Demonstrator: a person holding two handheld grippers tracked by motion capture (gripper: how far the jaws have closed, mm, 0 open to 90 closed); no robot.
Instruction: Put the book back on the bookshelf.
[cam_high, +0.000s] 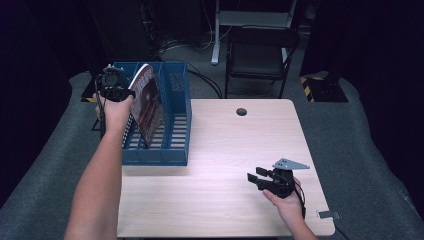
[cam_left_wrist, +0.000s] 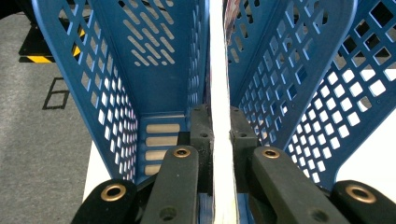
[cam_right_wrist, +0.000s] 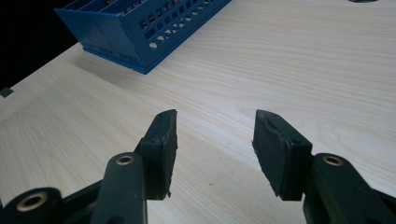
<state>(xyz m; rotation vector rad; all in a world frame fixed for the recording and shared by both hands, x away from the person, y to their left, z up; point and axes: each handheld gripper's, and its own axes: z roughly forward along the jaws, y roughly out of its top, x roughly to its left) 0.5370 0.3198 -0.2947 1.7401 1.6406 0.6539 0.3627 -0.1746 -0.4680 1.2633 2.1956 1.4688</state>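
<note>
Forearm raised, hand-held gripper (cam_high: 114, 85) clamping magazine (cam_high: 148, 102)

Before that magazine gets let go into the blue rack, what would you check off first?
1. Left claw shut on the magazine: ok, both pads press its edge.
2. Magazine inside a slot of the blue rack: ok, it leans between the dividers in the high view.
3. Magazine's bottom edge resting on the rack floor: cannot tell, hidden.
4. Rack fully on the table: ok, at its left edge.
5. Right claw out of the way: ok, open, empty, over bare wood at the near right.
</note>
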